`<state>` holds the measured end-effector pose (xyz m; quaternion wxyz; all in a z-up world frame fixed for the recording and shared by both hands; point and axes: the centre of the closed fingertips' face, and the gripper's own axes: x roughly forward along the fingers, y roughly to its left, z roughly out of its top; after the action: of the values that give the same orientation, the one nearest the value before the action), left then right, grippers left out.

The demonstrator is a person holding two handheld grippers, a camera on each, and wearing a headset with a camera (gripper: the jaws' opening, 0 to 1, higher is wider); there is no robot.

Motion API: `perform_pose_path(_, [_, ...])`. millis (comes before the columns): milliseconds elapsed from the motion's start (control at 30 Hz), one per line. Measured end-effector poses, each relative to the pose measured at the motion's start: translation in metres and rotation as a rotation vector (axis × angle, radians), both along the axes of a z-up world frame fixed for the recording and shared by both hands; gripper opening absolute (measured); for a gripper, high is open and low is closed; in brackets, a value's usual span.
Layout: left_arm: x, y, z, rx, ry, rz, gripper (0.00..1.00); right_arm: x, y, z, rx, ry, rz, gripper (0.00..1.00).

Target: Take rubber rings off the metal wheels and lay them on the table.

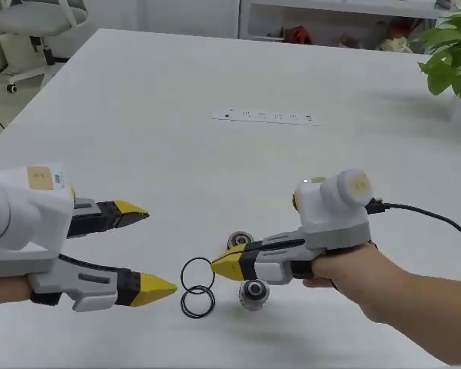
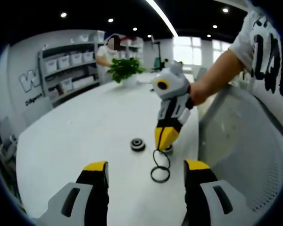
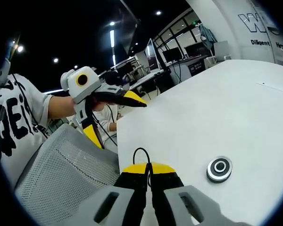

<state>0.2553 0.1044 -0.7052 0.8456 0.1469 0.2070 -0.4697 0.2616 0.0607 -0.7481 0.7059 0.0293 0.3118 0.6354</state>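
The right gripper (image 1: 217, 267) has its jaws pressed together on the edge of a black rubber ring (image 1: 196, 273). In the right gripper view this ring (image 3: 141, 153) appears as a loop rising from between the yellow tips. Whether the clamped ring rests on the white desk (image 1: 215, 154) cannot be told.

A second rubber ring (image 1: 197, 301) lies flat on the desk just ahead of the right gripper's tips. It touches the clamped ring on the side toward the person.

One metal wheel (image 1: 253, 293) stands just beside the right gripper's jaws on the person's side. The other metal wheel (image 1: 240, 241) stands just beside them on the far side.

The left gripper (image 1: 160, 250) is positioned opposite the right gripper, pointing toward it, with its jaws spread wide apart. Both rings lie near its tips, in line with the gap.
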Motion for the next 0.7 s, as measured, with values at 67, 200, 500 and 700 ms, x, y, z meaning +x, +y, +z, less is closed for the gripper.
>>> perform_pose_path(67, [0.0, -0.001, -0.001, -0.001, 0.003, -0.001, 0.66, -0.001, -0.001, -0.003, -0.006, 0.001, 0.003, 0.0])
perform_pose_path(200, [-0.001, -0.002, -0.003, 0.0, 0.008, -0.004, 0.66, -0.001, -0.002, -0.006, -0.012, 0.007, 0.0, 0.0])
perform_pose_path(500, [-0.001, 0.0, -0.004, -0.002, 0.01, 0.001, 0.66, -0.003, -0.001, -0.016, -0.035, 0.018, 0.002, 0.0])
perform_pose_path(700, [-0.001, 0.002, -0.005, -0.004, 0.013, 0.007, 0.66, -0.004, -0.001, -0.021, -0.057, 0.02, 0.006, 0.0])
